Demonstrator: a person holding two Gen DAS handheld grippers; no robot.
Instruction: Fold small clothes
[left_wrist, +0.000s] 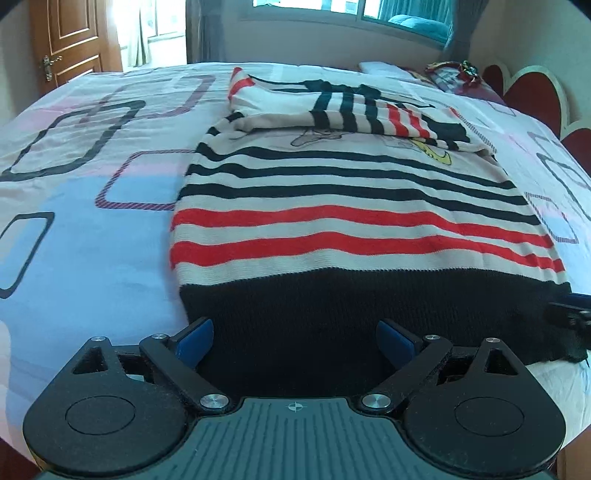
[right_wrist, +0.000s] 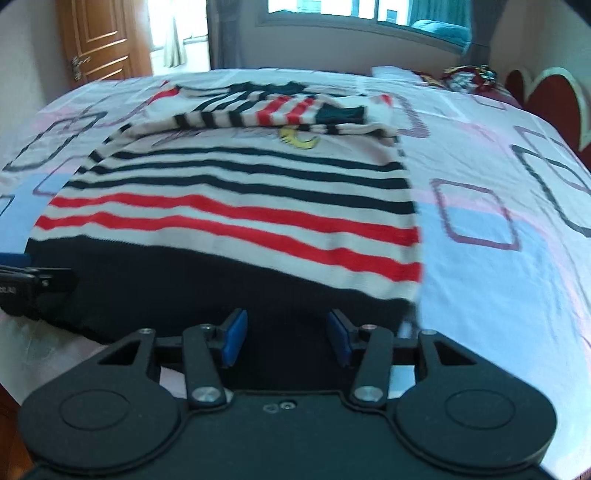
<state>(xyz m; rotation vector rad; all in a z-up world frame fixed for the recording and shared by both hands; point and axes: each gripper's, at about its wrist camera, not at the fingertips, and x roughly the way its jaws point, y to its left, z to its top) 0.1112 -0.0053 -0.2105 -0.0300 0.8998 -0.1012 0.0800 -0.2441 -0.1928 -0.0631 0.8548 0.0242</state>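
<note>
Striped sweater (left_wrist: 332, 206) on bed (left_wrist: 92, 221), hem apparently between both grippers' parted fingers (left_wrist: 199, 339), bare sheet alongside.

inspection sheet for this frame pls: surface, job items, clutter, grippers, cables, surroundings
Surface: bed sheet with a pattern of rounded rectangles, lightly wrinkled.
Job's things: striped sweater lying flat, both sleeves folded across the chest, black hem nearest the cameras.
Clutter: colourful bundle at the far right, by the headboard.
Grippers: left gripper open over the hem; right gripper open over the hem, nothing clamped.
Cables: nothing seen.
Surroundings: wooden door, window, red headboard.
</note>
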